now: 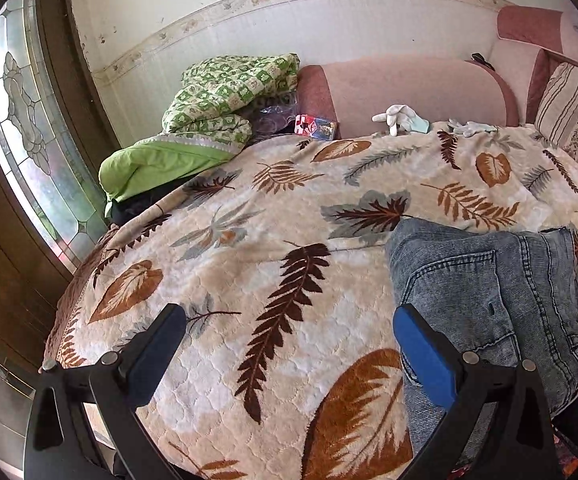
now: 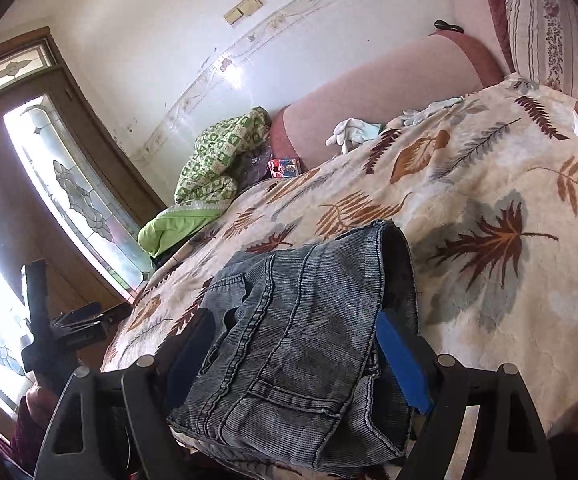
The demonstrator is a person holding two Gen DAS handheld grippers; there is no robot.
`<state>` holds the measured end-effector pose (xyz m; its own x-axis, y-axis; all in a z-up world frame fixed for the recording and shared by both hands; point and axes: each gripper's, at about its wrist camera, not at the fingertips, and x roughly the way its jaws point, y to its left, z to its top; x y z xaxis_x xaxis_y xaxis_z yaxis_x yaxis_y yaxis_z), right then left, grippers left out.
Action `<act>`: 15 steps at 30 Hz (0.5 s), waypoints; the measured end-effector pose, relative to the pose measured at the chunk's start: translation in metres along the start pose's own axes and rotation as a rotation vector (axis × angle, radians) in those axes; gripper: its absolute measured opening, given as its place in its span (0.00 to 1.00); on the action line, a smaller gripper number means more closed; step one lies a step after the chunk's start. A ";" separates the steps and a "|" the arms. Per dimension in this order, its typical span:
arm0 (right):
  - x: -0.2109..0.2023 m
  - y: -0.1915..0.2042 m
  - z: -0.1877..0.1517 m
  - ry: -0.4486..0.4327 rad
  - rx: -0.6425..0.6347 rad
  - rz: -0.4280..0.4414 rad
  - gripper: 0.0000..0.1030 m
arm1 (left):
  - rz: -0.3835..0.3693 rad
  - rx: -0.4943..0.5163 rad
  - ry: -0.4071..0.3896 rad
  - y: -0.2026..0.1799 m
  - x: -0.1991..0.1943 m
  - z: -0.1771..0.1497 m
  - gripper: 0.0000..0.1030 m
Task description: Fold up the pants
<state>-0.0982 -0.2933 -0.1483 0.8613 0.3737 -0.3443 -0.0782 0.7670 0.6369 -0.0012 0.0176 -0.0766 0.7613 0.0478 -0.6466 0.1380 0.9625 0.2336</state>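
Folded pants (image 2: 301, 344) on the bed (image 2: 489, 184), at its near edge, a compact denim stack with the long axis running away from the right gripper (image 2: 301, 356) toward the far wall. Straddled by that gripper: jaws spread wide, one finger on each flank of the stack, blue pad (image 2: 401, 364) just beside the right-hand fold, no visible squeeze on the cloth, so released rather than grasping. Right hand clearly the nearer; stack dead ahead between its fingers. Left gripper (image 1: 289, 344) also released, jaws wide with nothing but blanket between them, pants (image 1: 497, 292) off to its right, its right finger in front of the denim's edge. From the right wrist: the open leg hem at the far end and the layered seams on top. From the left wrist: the stack's left side and a back pocket. Fold judged about complete.
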 end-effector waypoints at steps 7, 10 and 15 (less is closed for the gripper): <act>0.002 -0.007 0.001 0.005 0.039 0.006 0.83 | 0.009 -0.016 -0.006 0.005 0.001 0.003 1.00; 0.004 -0.008 0.001 0.010 0.041 0.005 0.83 | 0.010 -0.019 -0.002 0.007 0.003 0.003 1.00; 0.007 -0.005 -0.001 0.025 0.028 0.000 0.83 | 0.010 -0.017 0.006 0.007 0.005 0.003 1.00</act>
<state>-0.0918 -0.2938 -0.1542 0.8484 0.3869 -0.3612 -0.0640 0.7524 0.6556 0.0056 0.0236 -0.0766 0.7588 0.0585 -0.6487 0.1199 0.9664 0.2275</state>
